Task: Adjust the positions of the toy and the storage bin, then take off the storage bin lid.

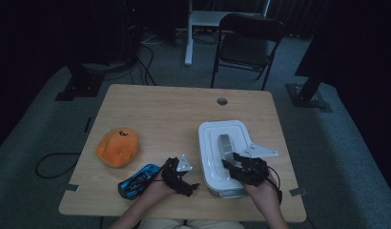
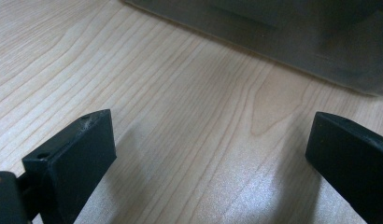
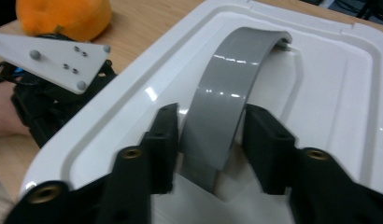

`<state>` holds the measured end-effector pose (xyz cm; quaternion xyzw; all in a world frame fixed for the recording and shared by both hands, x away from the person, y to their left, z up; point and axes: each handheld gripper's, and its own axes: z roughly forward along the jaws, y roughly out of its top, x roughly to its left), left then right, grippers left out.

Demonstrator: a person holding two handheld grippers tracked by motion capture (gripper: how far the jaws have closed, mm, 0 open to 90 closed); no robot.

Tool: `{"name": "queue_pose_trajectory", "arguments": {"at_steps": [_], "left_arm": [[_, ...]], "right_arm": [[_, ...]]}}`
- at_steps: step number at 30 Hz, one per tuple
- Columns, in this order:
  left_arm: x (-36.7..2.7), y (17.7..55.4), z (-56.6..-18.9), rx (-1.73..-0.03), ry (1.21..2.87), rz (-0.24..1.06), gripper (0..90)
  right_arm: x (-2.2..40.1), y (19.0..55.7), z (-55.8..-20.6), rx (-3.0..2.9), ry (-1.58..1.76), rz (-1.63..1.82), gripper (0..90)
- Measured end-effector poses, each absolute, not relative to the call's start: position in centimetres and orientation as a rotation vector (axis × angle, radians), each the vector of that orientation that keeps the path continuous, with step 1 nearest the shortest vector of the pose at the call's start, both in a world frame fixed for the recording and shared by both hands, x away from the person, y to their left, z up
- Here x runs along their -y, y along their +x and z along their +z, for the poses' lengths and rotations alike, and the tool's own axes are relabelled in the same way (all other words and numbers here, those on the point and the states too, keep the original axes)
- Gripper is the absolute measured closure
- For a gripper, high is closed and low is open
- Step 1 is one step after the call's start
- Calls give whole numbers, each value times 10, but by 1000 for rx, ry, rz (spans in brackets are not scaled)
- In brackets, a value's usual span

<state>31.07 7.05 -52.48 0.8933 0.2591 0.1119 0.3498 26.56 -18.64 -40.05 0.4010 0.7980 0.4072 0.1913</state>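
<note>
Grey plastic, the arched handle (image 3: 231, 88) of a white lidded box (image 1: 210, 143), sits between the jaws of the right gripper (image 3: 210, 140), which have closed in on its edges near the end closest to the person. In the right gripper view the left pad looks to be touching the strip, while a thin gap may remain at the right pad; the hold appears narrow rather than firm. The box stands on the right half of the wooden table (image 1: 174, 109), its near end at the table's front edge.

The risk from here is a slip. The handle is glossy and curved, and a pinch taken low on one end could slide along it if pulled upward, or lift just one end of the box and tip it. If the lid is not latched, it may come away alone and leave the box behind.

The right hand (image 1: 262, 188) reaches in from the near edge, its gripper pointing forward over the lid. The left gripper (image 1: 177, 176) rests low over bare table just left of the box, jaws spread wide and holding nothing. An orange soft toy (image 1: 118, 147) and a blue-and-black object (image 1: 138, 180) lie farther left, well apart from the box.
</note>
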Motion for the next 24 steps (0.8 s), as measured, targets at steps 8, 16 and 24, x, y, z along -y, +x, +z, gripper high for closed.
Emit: {"name": "queue_pose_trajectory", "arguments": {"at_steps": [8,16,24], "left_arm": [[-71,311,-525,-671,2315,289,21],[-71,310,-525,-678,2315,294,21],[-71,310,-525,-679,2314,293,21]], "right_arm": [[187,267,-400,-2265,1134,1176,639],[192,270,-396,-2266,1193,1238,663],[196,267,-376,-2211,1150,1297,682]]}}
